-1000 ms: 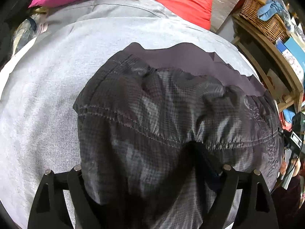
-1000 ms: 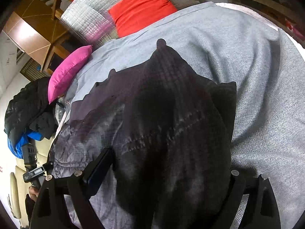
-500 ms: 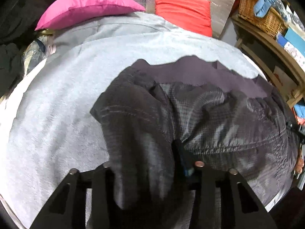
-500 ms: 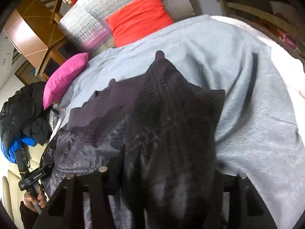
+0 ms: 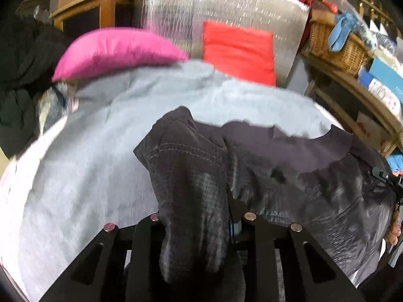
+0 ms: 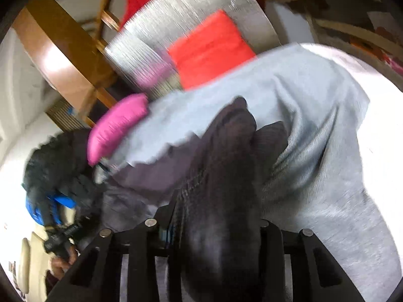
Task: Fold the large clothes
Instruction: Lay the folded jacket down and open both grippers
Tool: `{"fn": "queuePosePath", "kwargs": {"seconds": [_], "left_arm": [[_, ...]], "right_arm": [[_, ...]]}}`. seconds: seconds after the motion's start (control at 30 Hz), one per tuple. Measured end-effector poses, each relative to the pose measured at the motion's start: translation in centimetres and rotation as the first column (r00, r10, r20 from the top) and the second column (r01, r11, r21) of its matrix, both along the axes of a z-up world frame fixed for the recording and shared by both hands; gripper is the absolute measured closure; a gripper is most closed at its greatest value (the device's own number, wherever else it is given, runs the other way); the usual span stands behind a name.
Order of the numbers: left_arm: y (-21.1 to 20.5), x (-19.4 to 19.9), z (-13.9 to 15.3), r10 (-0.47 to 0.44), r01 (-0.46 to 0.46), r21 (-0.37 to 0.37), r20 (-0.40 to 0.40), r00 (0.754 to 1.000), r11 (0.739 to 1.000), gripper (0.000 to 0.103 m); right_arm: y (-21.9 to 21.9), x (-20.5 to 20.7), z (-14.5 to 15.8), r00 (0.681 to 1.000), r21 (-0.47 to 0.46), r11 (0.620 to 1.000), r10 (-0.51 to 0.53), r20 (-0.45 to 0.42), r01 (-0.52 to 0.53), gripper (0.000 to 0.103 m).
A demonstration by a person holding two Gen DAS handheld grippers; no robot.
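Observation:
A dark grey ripstop garment lies spread on a light grey blanket. Its stitched left corner is bunched between the fingers of my left gripper, whose jaws are closing on the cloth and hold it raised off the blanket. In the right wrist view the same garment rises in a dark fold through my right gripper, whose jaws are also closing on it. The cloth hides both pairs of pads. The stretch of garment between the two grippers sags onto the blanket.
A pink pillow and a red cushion lean on a silver mat at the far end. A wicker basket sits on wooden shelves to the right. A black jacket is heaped at the left.
Both grippers have gone from wide open over the hem to closed on gathered cloth. Both have risen and tipped up, lifting the garment's near corners off the blanket.

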State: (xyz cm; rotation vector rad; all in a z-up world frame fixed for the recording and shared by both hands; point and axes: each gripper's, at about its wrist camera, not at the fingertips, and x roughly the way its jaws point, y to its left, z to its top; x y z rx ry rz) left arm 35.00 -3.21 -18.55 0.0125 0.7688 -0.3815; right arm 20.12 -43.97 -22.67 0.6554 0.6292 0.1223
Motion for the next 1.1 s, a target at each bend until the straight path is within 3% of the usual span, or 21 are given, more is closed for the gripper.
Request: {"fn": "queuePosePath", "kwargs": {"seconds": [0.07, 0.17, 0.27, 0.3, 0.37, 0.47, 0.53, 0.67, 0.77, 0.83, 0.9, 1.0, 1.03, 1.1], "left_arm": [[0.0, -0.7, 1.0, -0.004, 0.004, -0.02, 0.046, 0.999, 1.0, 0.074], [-0.3, -0.7, 0.5, 0.015, -0.018, 0.032, 0.073, 0.997, 0.999, 0.074], [0.3, 0.7, -2.4, 0.075, -0.072, 0.091, -0.038, 0.996, 0.993, 0.072], [0.8, 1.6, -4.2, 0.11, -0.095, 0.122, -0.121, 0.987, 0.988, 0.07], [1.8, 2.2, -6.3, 0.147, -0.124, 0.124, -0.193, 0.97, 0.984, 0.06], [1.9, 1.5, -6.2, 0.143, -0.119, 0.143, -0.172, 0.975, 0.983, 0.047], [1.9, 0.6, -6.0, 0.154, -0.122, 0.186, -0.166, 0.974, 0.975, 0.034], [2.0, -2.4, -4.7, 0.148, -0.119, 0.238, -0.105, 0.983, 0.964, 0.031], [3.3, -4.8, -3.0, 0.146, -0.135, 0.215, -0.033, 0.989, 0.967, 0.028], [4.4, -6.7, -2.3, 0.155, -0.152, 0.172, -0.008, 0.988, 0.973, 0.025], [4.7, -8.2, -1.8, 0.159, -0.16, 0.15, 0.024, 0.987, 0.976, 0.024], [4.0, -8.7, -1.9, 0.185, -0.196, 0.206, 0.071, 0.98, 0.959, 0.023], [3.8, -8.4, -2.3, 0.193, -0.2, 0.224, 0.055, 0.98, 0.954, 0.023], [3.3, -7.6, -4.0, 0.186, -0.18, 0.263, -0.001, 0.982, 0.948, 0.023]], "right_arm": [[0.1, -0.4, 1.1, 0.997, 0.017, 1.0, 0.001, 0.076, -0.002, 0.063], [0.6, -0.5, 1.2, 0.993, 0.01, 1.0, 0.018, 0.117, -0.019, 0.063], [-0.3, 0.4, -1.0, 0.999, 0.045, 0.999, -0.022, 0.035, 0.021, 0.063], [-0.9, 0.7, -1.8, 0.999, 0.057, 0.998, -0.04, -0.006, 0.04, 0.063], [-1.9, 0.8, -3.1, 0.996, 0.075, 0.995, -0.064, -0.064, 0.069, 0.063], [-2.9, 0.9, -5.0, 0.988, 0.104, 0.991, -0.07, -0.139, 0.085, 0.057], [-3.4, 0.5, -5.7, 0.978, 0.122, 0.985, -0.098, -0.184, 0.122, 0.031], [-4.3, -1.9, -4.5, 0.966, 0.129, 0.972, -0.171, -0.194, 0.198, 0.03], [-4.9, -5.2, -2.3, 0.961, 0.089, 0.962, -0.246, -0.129, 0.258, 0.025], [-4.7, -7.4, -1.0, 0.954, 0.045, 0.954, -0.292, -0.075, 0.296, 0.025], [-3.4, -9.2, 0.1, 0.968, -0.004, 0.968, -0.249, -0.005, 0.249, 0.026], [0.3, -9.4, 1.7, 0.984, -0.144, 0.975, -0.162, 0.071, 0.171, 0.041], [1.3, -9.1, 1.8, 0.988, -0.17, 0.975, -0.135, 0.074, 0.146, 0.048], [2.5, -8.4, 1.2, 0.997, -0.179, 0.981, -0.07, 0.042, 0.076, 0.052]]}}
